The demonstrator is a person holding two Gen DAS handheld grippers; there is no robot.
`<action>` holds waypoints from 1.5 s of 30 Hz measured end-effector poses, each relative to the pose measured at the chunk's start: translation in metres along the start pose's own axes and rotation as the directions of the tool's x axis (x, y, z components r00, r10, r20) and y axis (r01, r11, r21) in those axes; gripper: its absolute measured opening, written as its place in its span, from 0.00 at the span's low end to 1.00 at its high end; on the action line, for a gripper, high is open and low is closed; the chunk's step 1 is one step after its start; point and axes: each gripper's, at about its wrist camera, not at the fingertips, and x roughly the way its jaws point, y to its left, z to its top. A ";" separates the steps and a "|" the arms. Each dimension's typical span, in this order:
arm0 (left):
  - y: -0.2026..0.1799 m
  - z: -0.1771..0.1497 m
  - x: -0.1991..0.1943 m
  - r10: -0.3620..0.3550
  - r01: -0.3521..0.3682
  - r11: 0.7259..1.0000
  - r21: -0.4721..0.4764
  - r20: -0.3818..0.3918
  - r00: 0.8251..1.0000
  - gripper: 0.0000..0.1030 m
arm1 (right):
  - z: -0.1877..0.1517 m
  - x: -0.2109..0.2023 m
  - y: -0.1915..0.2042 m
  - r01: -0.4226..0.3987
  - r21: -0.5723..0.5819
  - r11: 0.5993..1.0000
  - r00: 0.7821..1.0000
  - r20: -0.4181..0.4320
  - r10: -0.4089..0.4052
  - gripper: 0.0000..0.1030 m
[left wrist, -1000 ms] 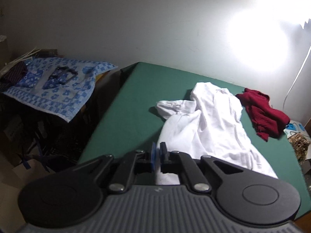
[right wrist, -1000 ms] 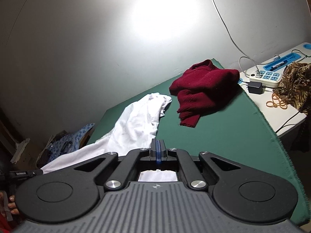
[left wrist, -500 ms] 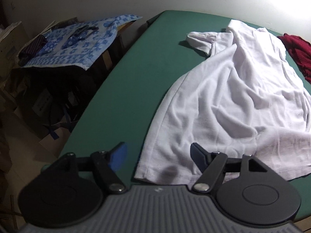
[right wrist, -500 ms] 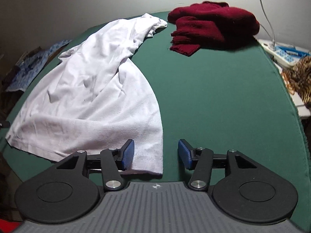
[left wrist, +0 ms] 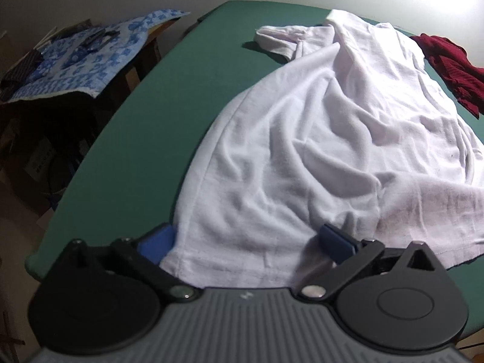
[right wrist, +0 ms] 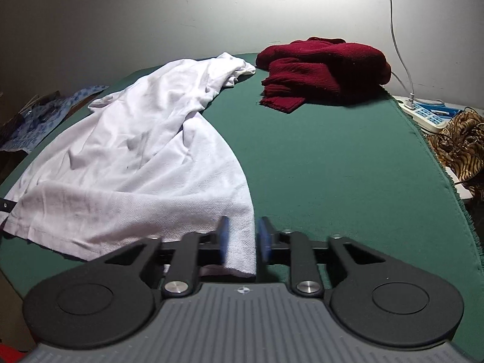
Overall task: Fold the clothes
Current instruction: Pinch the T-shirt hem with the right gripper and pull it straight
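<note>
Surface: a green table (right wrist: pixel 332 163) against a plain pale wall, lit from above.

Nearest, left gripper (left wrist: pixel 246 240) — jaws spread wide, straddling the near left corner of the white shirt's (left wrist: pixel 317 139) hem; one blue pad is sitting just off the cloth's left edge, the other is lying on the cloth. Nothing is being pinched.

Nearest, right gripper (right wrist: pixel 242 237) — jaws parted but narrow, blurred, bracketing the near right corner of the same hem. Cloth is lying between the pads; they are not yet meeting on it.

Middle: the shirt is lying rumpled and lengthwise, hem toward the person, body creased, one sleeve sticking out at the far left, collar end reaching toward the wall. It is not lying folded.

Far: a red sweater (right wrist: pixel 323 69) is sitting bunched near the back right, just beside the shirt's far end. Off the table's right edge, a power strip (right wrist: pixel 426 115) with a cord; off the left edge, a blue patterned cloth (left wrist: pixel 87 57) over clutter.

Step in hand, as judged: taking hold of both hem corners. The next move is calling for both jaws to close squarely on the hem — catching both layers, not only the top one — before any lifting or spreading.
</note>
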 end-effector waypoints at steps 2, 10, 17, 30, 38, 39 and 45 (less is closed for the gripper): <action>0.001 0.002 0.002 -0.002 0.002 1.000 -0.003 0.000 1.000 1.00 | -0.002 -0.001 -0.002 0.005 0.031 1.000 1.000 0.021 -0.005 0.07; 0.002 0.000 0.003 -0.007 0.007 1.000 0.009 0.023 1.000 0.99 | 0.006 -0.002 0.008 0.005 0.019 1.000 1.000 -0.014 -0.005 0.02; 0.015 0.015 -0.006 -0.006 0.007 1.000 -0.030 0.023 1.000 0.02 | 0.027 -0.031 -0.005 -0.112 0.224 0.968 0.991 0.096 0.092 0.01; 0.049 0.006 -0.064 -0.090 0.095 0.995 -0.042 0.113 0.989 0.03 | 0.005 -0.092 -0.013 -0.121 0.274 0.954 0.992 0.053 0.110 0.01; 0.067 -0.013 -0.042 -0.022 0.021 0.997 -0.080 -0.007 1.000 0.00 | -0.018 -0.068 -0.004 -0.006 0.150 0.989 0.993 -0.118 0.024 0.09; 0.063 -0.014 -0.043 -0.032 0.032 0.997 -0.076 0.006 0.999 0.07 | -0.015 -0.069 -0.005 0.000 0.153 0.988 0.996 -0.093 0.014 0.17; 0.033 -0.010 -0.027 -0.011 0.011 1.000 0.002 0.036 0.999 0.67 | -0.003 -0.045 -0.001 -0.017 0.107 0.994 0.996 -0.083 0.026 0.43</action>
